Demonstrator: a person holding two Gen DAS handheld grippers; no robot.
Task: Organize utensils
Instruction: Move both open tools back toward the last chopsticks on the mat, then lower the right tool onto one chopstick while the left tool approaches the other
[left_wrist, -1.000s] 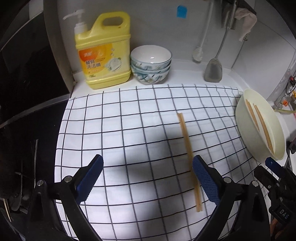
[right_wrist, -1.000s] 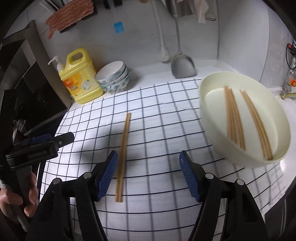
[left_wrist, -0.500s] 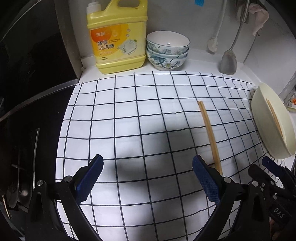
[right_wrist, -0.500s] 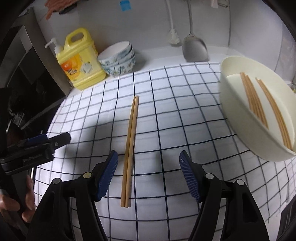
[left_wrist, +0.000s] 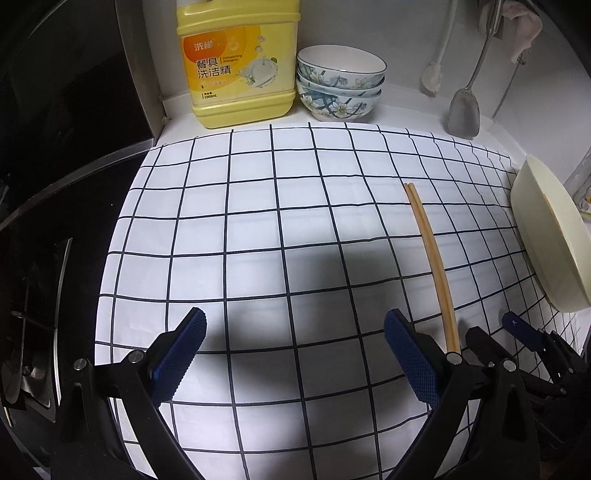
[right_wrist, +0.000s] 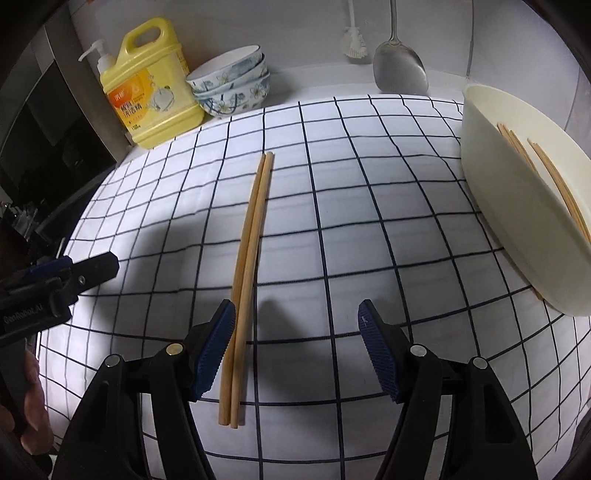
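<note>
The right gripper (right_wrist: 296, 341) has its jaws wide apart, with nothing squeezed between them. A pair of wooden chopsticks (right_wrist: 248, 266) lies flat on the checked cloth (right_wrist: 332, 221) that covers the table. The near ends of the chopsticks sit between the jaws, right beside the left blue pad, and the far ends point away from the jaws. The left gripper (left_wrist: 294, 354) also has its jaws wide apart, and only bare cloth lies between them. In its view the chopsticks (left_wrist: 430, 254) lie just outside its right jaw. Off to the right of both grippers is a cream basin (right_wrist: 509, 206) with more chopsticks inside (right_wrist: 554, 177). Far ahead of the jaws, by the wall, stand a yellow soap bottle (right_wrist: 147, 88) and a stack of flowered bowls (right_wrist: 232, 86).
</note>
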